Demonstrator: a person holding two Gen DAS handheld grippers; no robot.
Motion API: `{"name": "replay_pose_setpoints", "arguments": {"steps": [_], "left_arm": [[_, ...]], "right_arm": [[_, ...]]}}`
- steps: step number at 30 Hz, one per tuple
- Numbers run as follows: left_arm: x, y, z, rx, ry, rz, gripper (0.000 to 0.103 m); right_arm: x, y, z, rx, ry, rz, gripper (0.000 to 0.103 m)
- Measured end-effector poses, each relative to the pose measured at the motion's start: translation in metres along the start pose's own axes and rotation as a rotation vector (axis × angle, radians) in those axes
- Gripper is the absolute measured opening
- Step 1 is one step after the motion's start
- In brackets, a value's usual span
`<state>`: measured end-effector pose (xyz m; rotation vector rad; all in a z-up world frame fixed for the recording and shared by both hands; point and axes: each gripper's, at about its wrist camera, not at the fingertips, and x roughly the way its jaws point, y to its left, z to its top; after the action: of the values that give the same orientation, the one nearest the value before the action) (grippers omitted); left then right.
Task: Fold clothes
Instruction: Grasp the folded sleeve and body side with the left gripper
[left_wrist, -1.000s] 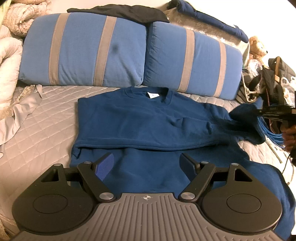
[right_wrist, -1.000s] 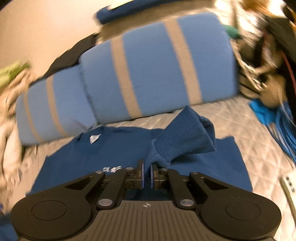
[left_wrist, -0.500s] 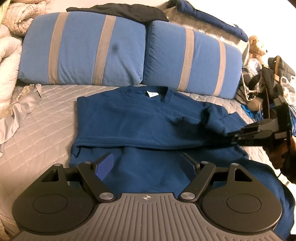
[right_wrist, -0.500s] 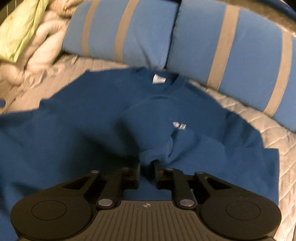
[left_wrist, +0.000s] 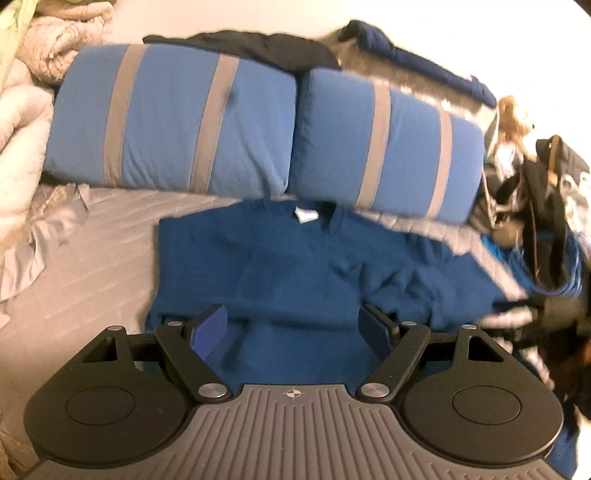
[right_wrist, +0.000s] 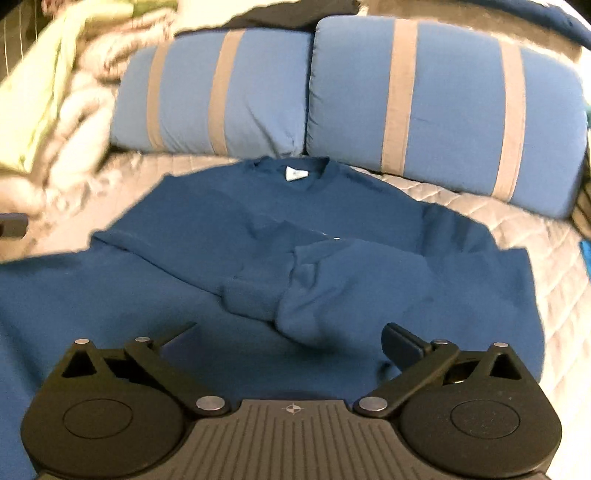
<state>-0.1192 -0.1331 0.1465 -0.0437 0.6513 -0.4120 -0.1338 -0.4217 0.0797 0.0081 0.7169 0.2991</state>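
A dark blue sweatshirt (left_wrist: 266, 258) lies flat on the quilted bed, collar and white tag (left_wrist: 306, 215) toward the pillows. Both sleeves are folded in across its chest; the right sleeve's cuff (right_wrist: 306, 314) lies loose just ahead of my right gripper (right_wrist: 291, 338). That gripper is open, its jaws wide apart with nothing between them. My left gripper (left_wrist: 293, 325) hovers over the sweatshirt's lower part, also open and empty. The right gripper shows only as a blur at the right edge of the left wrist view.
Two blue pillows with grey stripes (left_wrist: 177, 129) (right_wrist: 443, 92) stand behind the sweatshirt. Pale bedding (left_wrist: 22, 122) is heaped at the left. Dark garments (left_wrist: 258, 48) lie on top of the pillows. Bags, a blue cord and a teddy bear (left_wrist: 513, 114) crowd the right side.
The right gripper carried the sleeve cuff inward over the chest, then opened and let it drop. The left gripper stayed open and shifted only slightly.
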Motion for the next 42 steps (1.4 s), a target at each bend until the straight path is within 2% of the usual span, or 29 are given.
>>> {"name": "replay_pose_setpoints", "arguments": {"steps": [5,7,10,14,19,23,25,27,31,37,38,39,42], "left_arm": [[0.016,-0.016,0.053,-0.069,0.079,-0.176,0.078],[0.031,-0.026,0.072,-0.091,0.111,-0.223,0.078],[0.075,-0.037,0.085,-0.154,0.196,-0.302,0.078],[0.149,-0.038,0.065,-0.344,0.361,-0.358,0.078],[0.222,-0.029,0.025,-0.565,0.468,-0.334,0.077],[0.254,-0.017,-0.004,-0.731,0.503,-0.358,0.076],[0.262,-0.014,-0.014,-0.751,0.508,-0.356,0.07],[0.268,-0.012,-0.023,-0.77,0.519,-0.354,0.058],[0.271,-0.014,-0.026,-0.786,0.53,-0.401,0.057],[0.274,-0.017,-0.03,-0.801,0.527,-0.405,0.055],[0.275,-0.018,-0.029,-0.798,0.527,-0.398,0.046],[0.275,-0.018,-0.029,-0.786,0.534,-0.38,0.032],[0.268,-0.023,-0.022,-0.72,0.519,-0.343,0.012]], "right_arm": [[-0.004,0.004,-0.017,0.044,-0.038,0.0,0.103],[-0.004,0.004,-0.017,0.053,-0.05,-0.012,0.103],[-0.002,0.002,-0.018,0.07,-0.049,-0.02,0.103],[-0.003,0.004,-0.02,0.064,-0.055,-0.047,0.103],[-0.003,0.01,-0.021,0.033,-0.058,-0.091,0.103],[-0.002,0.009,-0.022,0.036,-0.06,-0.102,0.103],[-0.002,0.009,-0.022,0.034,-0.058,-0.103,0.103],[-0.001,0.009,-0.022,0.032,-0.056,-0.104,0.103],[0.0,0.007,-0.021,0.042,-0.051,-0.1,0.102],[0.002,0.01,-0.02,0.029,-0.042,-0.111,0.102],[0.002,0.01,-0.02,0.03,-0.041,-0.111,0.102],[0.002,0.011,-0.02,0.03,-0.041,-0.112,0.102],[0.003,0.012,-0.02,0.028,-0.04,-0.115,0.102]]}}
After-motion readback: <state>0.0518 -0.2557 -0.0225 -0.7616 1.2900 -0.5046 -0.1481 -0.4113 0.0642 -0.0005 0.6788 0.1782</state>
